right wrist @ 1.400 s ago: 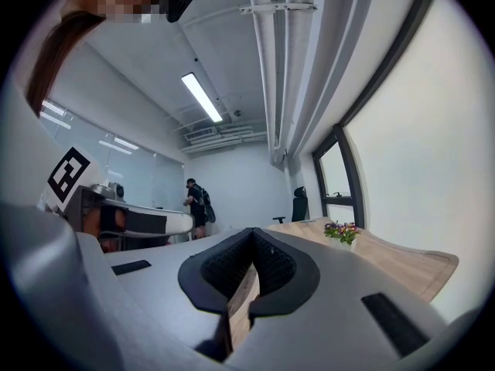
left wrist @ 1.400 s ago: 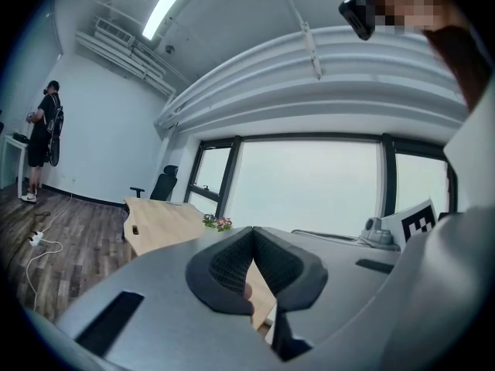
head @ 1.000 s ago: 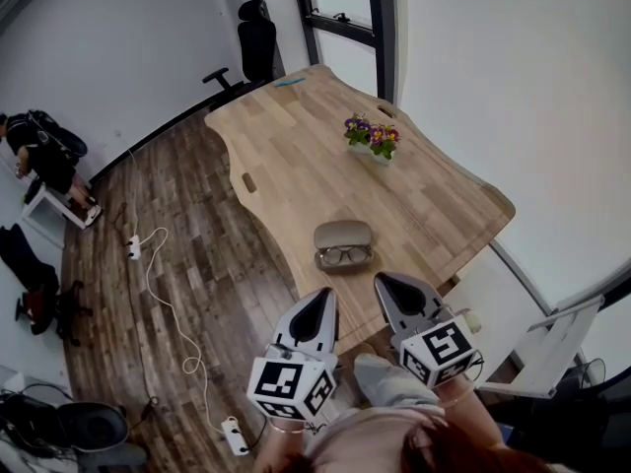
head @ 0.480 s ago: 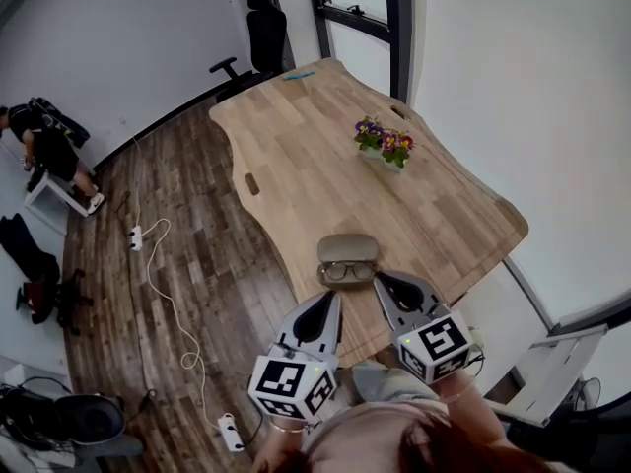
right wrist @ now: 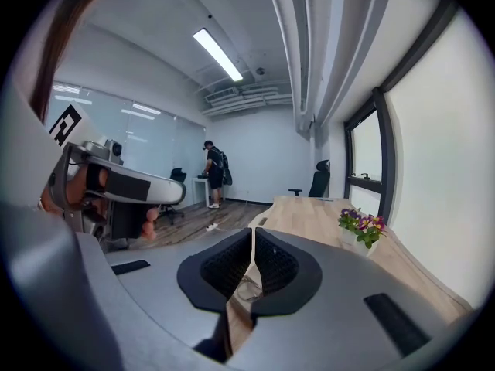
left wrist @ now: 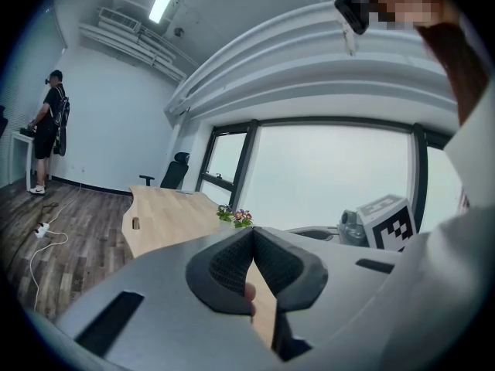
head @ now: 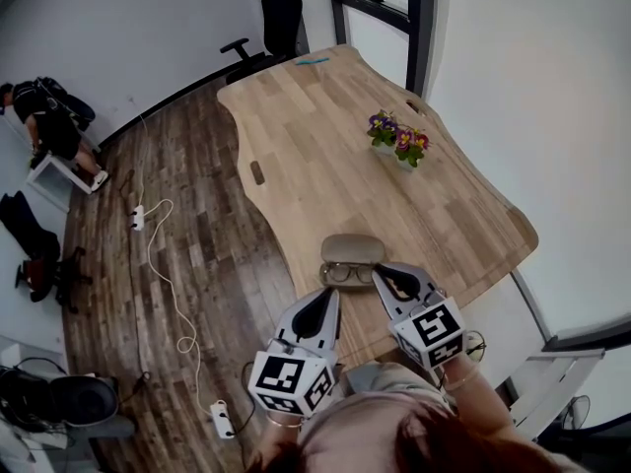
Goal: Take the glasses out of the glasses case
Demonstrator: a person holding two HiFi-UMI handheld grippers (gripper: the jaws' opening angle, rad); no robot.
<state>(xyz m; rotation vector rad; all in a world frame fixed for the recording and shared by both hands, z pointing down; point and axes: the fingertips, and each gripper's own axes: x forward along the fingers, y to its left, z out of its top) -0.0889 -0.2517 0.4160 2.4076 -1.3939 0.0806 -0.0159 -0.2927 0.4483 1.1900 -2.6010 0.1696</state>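
Observation:
An open tan glasses case (head: pixel 350 248) lies near the front edge of the wooden table (head: pixel 315 146), with dark-framed glasses (head: pixel 347 273) in its near half. My right gripper (head: pixel 384 277) is shut and empty, its tip just to the right of the glasses. My left gripper (head: pixel 327 295) is also shut and empty, a little short of the case, near the table edge. In the right gripper view the jaws (right wrist: pixel 254 235) meet, and the glasses (right wrist: pixel 247 288) show through the narrow slit below. In the left gripper view the shut gripper (left wrist: pixel 252 236) points across the table.
A small pot of purple and yellow flowers (head: pixel 398 143) stands further back on the right. A blue object (head: pixel 313 61) lies at the far end, with an office chair (head: pixel 280 10) beyond it. A person (head: pixel 44 116) stands at far left. Cables and power strips (head: pixel 136 217) lie on the floor.
Both grippers have come forward towards the case, the right one now beside the glasses. The head camera has shifted, so the table sits lower and closer in view.

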